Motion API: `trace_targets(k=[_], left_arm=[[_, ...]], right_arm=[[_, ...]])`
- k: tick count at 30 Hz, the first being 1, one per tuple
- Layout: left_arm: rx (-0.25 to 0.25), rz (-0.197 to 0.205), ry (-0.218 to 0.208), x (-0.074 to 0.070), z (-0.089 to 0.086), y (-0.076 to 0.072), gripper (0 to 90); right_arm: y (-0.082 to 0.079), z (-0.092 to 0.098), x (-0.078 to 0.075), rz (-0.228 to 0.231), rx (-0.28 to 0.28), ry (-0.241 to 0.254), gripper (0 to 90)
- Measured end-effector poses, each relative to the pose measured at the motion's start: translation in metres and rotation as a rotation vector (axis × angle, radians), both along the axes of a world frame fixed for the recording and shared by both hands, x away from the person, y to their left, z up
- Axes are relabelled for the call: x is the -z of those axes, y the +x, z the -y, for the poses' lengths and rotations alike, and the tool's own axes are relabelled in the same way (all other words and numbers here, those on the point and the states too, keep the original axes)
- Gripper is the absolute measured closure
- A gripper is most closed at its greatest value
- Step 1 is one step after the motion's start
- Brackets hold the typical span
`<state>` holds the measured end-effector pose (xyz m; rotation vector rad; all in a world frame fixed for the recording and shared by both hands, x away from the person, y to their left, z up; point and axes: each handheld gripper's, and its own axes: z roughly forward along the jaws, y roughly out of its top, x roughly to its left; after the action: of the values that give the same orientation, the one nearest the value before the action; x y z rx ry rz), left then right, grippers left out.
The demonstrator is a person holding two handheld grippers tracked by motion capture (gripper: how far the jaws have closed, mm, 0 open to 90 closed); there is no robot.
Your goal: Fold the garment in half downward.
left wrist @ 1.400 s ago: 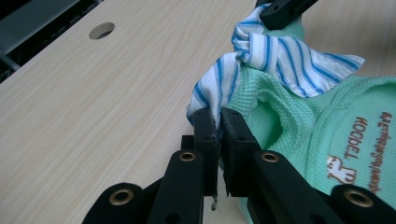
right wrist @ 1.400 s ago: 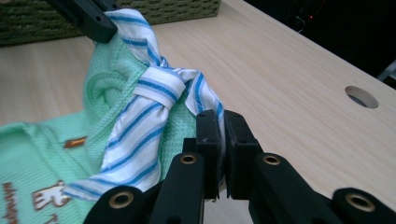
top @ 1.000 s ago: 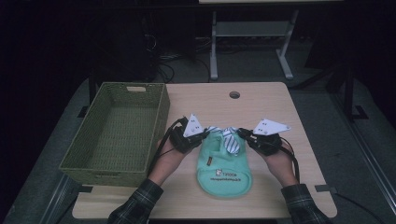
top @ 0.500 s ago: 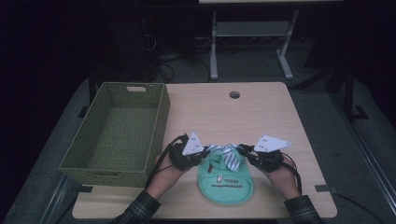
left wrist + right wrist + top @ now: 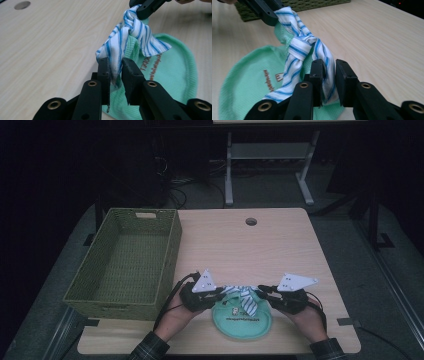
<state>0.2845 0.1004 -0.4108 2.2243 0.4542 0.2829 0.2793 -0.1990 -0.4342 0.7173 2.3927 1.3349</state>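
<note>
Both grippers' jaws have just been opening. The left gripper (image 5: 218,295) and right gripper (image 5: 262,293) stand narrowly parted around the knotted striped cloth (image 5: 245,298), which lies on the green cloth (image 5: 241,322).

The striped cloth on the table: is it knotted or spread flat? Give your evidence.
Knotted. The striped cloth is tied in a knot at its middle, above the green cloth, with its loose ends fanning out.
</note>
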Motion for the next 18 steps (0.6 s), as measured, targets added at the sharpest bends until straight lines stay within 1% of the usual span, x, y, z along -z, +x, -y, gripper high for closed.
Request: trace_targets(k=[1, 5, 7, 10, 11, 12, 15, 16, 18], left_arm=[[0.007, -0.001, 0.008, 0.0, -0.001, -0.001, 76.4], [0.01, -0.02, 0.002, 0.002, -0.002, -0.005, 76.5], [0.022, -0.027, 0.013, 0.002, -0.003, -0.007, 76.5], [0.028, -0.049, 0.009, 0.005, -0.004, -0.013, 76.5], [0.034, -0.052, 0.015, 0.006, -0.004, -0.014, 76.5], [0.04, -0.056, 0.023, 0.007, -0.004, -0.016, 76.5], [0.049, -0.079, 0.035, 0.01, -0.004, -0.02, 76.5], [0.053, -0.084, 0.035, 0.011, -0.004, -0.022, 76.4], [0.057, -0.1, 0.038, 0.013, -0.005, -0.024, 76.1]], right_arm=[[-0.002, 0.0, 0.0, -0.009, -0.001, 0.002, 75.8], [-0.007, 0.003, 0.002, -0.024, -0.016, 0.013, 75.8], [-0.01, 0.003, 0.003, -0.031, -0.027, 0.015, 75.8], [-0.014, 0.004, 0.004, -0.048, -0.038, 0.014, 75.8], [-0.017, 0.004, 0.006, -0.058, -0.044, 0.017, 75.8], [-0.018, 0.004, 0.006, -0.059, -0.049, 0.015, 75.7], [-0.021, 0.004, 0.009, -0.073, -0.063, 0.011, 75.7], [-0.023, 0.004, 0.01, -0.085, -0.064, 0.014, 75.7], [-0.024, 0.005, 0.012, -0.092, -0.077, 0.01, 75.2]])
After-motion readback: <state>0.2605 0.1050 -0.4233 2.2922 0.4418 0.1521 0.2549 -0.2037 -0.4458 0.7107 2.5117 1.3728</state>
